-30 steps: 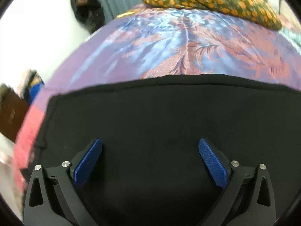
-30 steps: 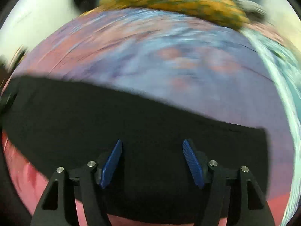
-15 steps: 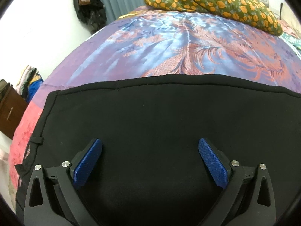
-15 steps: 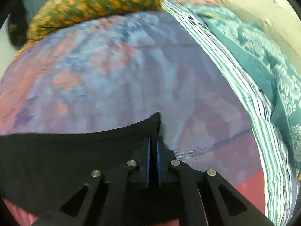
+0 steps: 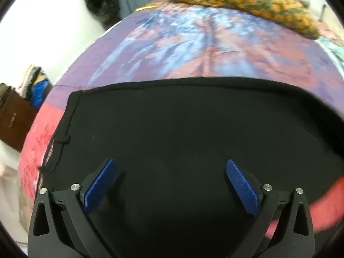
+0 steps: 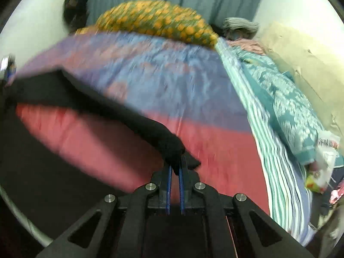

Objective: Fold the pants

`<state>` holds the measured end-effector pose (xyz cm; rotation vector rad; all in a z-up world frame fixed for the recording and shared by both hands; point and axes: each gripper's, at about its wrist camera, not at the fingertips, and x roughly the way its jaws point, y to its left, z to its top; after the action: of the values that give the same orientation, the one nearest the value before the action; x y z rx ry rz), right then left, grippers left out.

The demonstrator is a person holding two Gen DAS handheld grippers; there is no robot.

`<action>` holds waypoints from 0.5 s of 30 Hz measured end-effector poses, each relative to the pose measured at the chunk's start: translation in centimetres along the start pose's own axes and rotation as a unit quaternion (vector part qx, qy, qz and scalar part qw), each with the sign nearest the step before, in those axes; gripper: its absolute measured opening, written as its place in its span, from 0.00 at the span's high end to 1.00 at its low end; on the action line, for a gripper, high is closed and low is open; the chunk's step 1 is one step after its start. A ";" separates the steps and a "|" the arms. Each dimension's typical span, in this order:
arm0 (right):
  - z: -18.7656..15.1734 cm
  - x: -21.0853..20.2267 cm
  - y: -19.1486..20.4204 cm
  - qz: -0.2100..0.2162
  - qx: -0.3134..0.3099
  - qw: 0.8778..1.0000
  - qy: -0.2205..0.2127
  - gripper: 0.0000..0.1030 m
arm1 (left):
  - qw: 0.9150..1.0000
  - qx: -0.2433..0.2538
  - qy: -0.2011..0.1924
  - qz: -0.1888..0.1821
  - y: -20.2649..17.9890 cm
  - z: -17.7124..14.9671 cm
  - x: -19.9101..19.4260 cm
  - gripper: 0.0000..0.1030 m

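Note:
Black pants [image 5: 182, 129] lie flat on a bed with a purple, blue and red bedspread [image 5: 204, 49]. My left gripper [image 5: 169, 185] is open, its blue pads wide apart just above the pants near their left end. My right gripper [image 6: 174, 167] is shut on the far end of the pants [image 6: 169, 146] and holds it lifted off the bed, so the cloth stretches away to the left in the right wrist view.
A yellow-dotted green pillow [image 5: 243, 2] lies at the head of the bed. A teal patterned and striped blanket [image 6: 279, 111] runs along the right side by the wall. Brown furniture with stacked clothes [image 5: 19, 116] stands left of the bed.
My right gripper closed on the pants' end and has lifted it up off the bedspread. My left gripper stayed open over the pants and shifted only slightly.

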<state>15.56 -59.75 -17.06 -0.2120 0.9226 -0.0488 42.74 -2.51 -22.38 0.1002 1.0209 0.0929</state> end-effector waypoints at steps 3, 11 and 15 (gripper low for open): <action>-3.8 1.4 0.8 -0.005 -0.040 0.996 0.078 0.91 | 1.000 0.022 -0.008 -0.021 -0.1 -2.8 -3.2 0.01; -6.8 -3.3 -1.1 0.009 0.062 0.994 0.089 0.51 | 0.996 0.071 -0.031 -0.038 -1.1 -10.0 -7.8 0.01; -6.1 -5.3 2.5 0.179 0.189 0.965 0.042 0.50 | 0.997 0.049 -0.014 -0.050 -1.6 -11.8 -7.3 0.01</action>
<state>7.40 -57.59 -17.01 0.3152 1.0053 0.1021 28.98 -4.54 -22.54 0.1399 1.0001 -0.0490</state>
